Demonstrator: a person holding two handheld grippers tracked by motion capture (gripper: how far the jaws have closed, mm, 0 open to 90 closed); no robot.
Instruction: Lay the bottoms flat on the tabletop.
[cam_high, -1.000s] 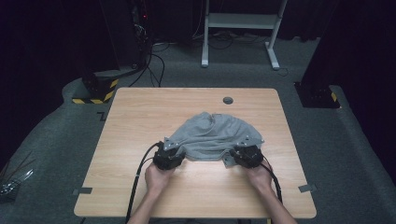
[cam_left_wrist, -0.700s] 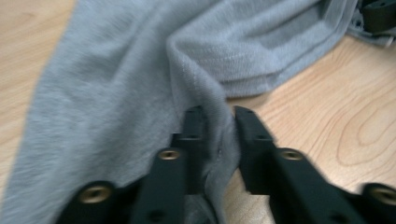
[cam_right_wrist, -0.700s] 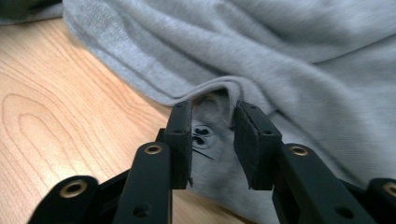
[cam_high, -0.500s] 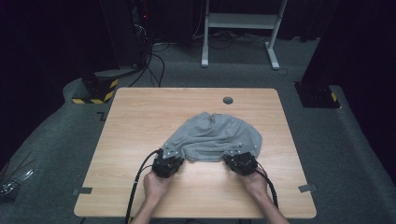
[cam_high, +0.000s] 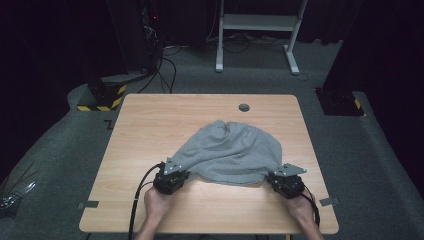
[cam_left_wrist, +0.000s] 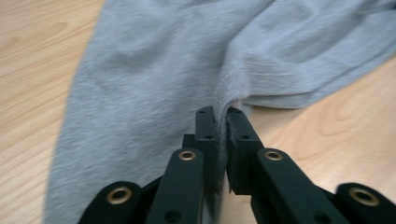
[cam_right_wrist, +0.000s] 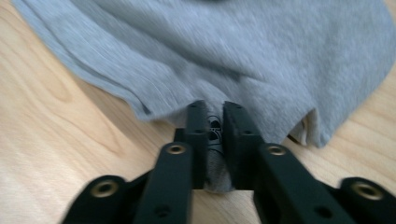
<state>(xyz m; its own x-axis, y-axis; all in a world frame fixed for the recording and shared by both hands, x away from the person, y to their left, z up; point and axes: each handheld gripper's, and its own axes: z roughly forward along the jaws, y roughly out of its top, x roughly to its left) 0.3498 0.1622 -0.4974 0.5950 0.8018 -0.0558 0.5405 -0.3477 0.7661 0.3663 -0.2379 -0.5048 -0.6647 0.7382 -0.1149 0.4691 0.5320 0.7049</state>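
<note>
A grey garment lies rumpled on the wooden table, its near edge stretched between my two grippers. My left gripper is shut on the garment's near left corner; in the left gripper view the cloth is pinched tight between the jaws of this gripper. My right gripper holds the near right corner. Its jaws have just been opening a little, but in the right gripper view a fold of cloth with a printed label is still pressed between them.
A round grommet hole sits near the table's far edge. Bits of tape mark the near corners. Beyond the table stand a white desk frame and a yellow-and-black striped base on dark carpet.
Both grippers closed on the garment's near edge. The right hand then pulled out to the right and the left slightly left and nearer, spreading the edge wider.
</note>
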